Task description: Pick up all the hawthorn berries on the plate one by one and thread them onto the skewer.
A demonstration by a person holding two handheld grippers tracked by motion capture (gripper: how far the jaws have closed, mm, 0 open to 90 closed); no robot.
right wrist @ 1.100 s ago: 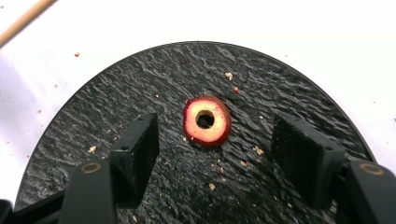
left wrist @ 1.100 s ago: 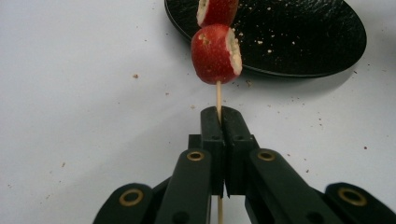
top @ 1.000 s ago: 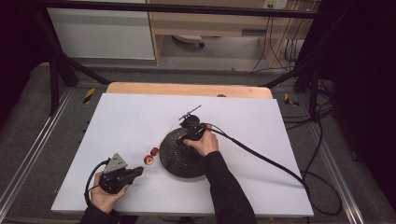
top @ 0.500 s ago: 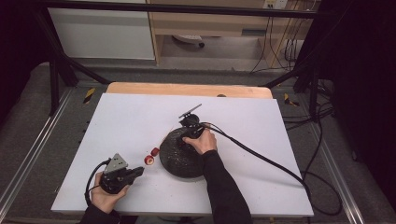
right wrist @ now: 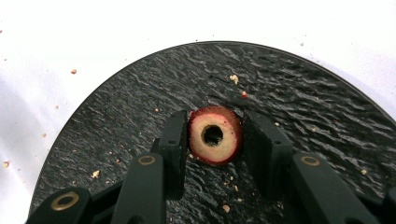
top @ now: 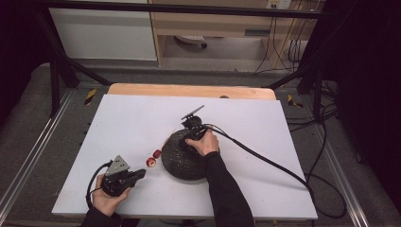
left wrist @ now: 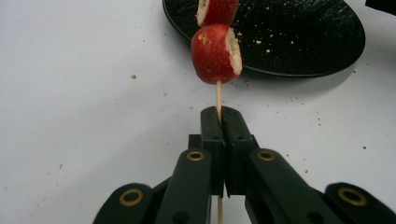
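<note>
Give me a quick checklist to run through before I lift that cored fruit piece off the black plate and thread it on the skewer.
1. Left claw shut on the skewer: ok.
2. Two red fruit pieces already sit on the skewer, beyond the left claw: ok.
3. Cored fruit piece sits between the right claw jaws: ok.
4. Right claw clamped on the piece: not ok; one jaw touches it, a gap shows on the other side.
5. Hole in the piece faces the right gripper view's camera: ok.
6. Skewer tip free to take another piece: cannot tell; it runs out of the left gripper view.
7. Black plate lies flat on the white table: ok.
</note>
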